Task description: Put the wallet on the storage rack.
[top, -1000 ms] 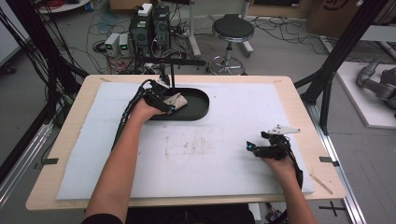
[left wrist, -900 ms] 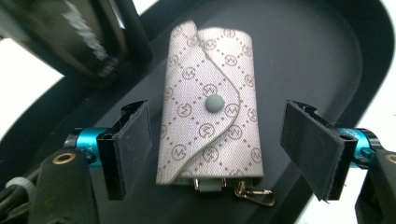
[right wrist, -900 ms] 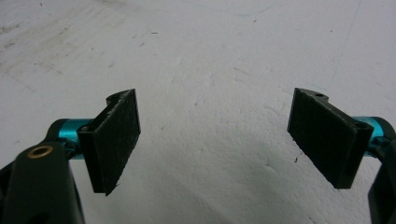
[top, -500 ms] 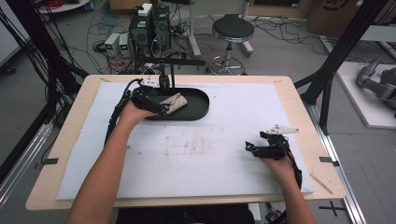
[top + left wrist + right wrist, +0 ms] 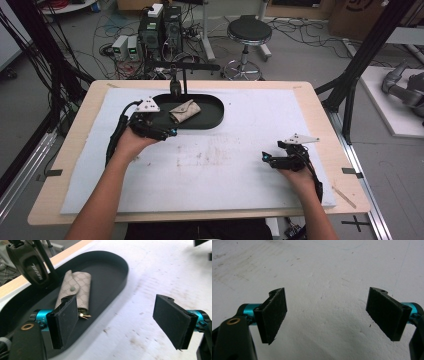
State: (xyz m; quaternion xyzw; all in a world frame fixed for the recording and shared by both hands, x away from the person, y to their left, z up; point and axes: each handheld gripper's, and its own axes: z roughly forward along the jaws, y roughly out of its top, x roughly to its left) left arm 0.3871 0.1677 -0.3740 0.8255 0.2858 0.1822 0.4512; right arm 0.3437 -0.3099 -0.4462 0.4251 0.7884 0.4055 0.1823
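A beige patterned key pouch (image 5: 184, 110) (image 5: 75, 291) lies inside a black oval tray (image 5: 212, 117) (image 5: 112, 270) at the back of the table. My left gripper (image 5: 170, 133) (image 5: 117, 320) is open at the tray's near left rim, nothing between its jaws; one jaw hangs over the tray near the pouch, the other over the white mat. My right gripper (image 5: 266, 159) (image 5: 327, 315) is open and holds nothing, low over the white mat at the front right.
A white mat (image 5: 225, 165) covers the wooden table (image 5: 320, 105). A black stand with a small camera (image 5: 176, 86) (image 5: 30, 262) rises at the tray's far rim. Beyond the table are cables, computer boxes (image 5: 160, 25) and a stool (image 5: 249, 32).
My left gripper has let go of the pouch, which now lies in the tray, and has drawn back toward the near left. The right gripper has not moved.
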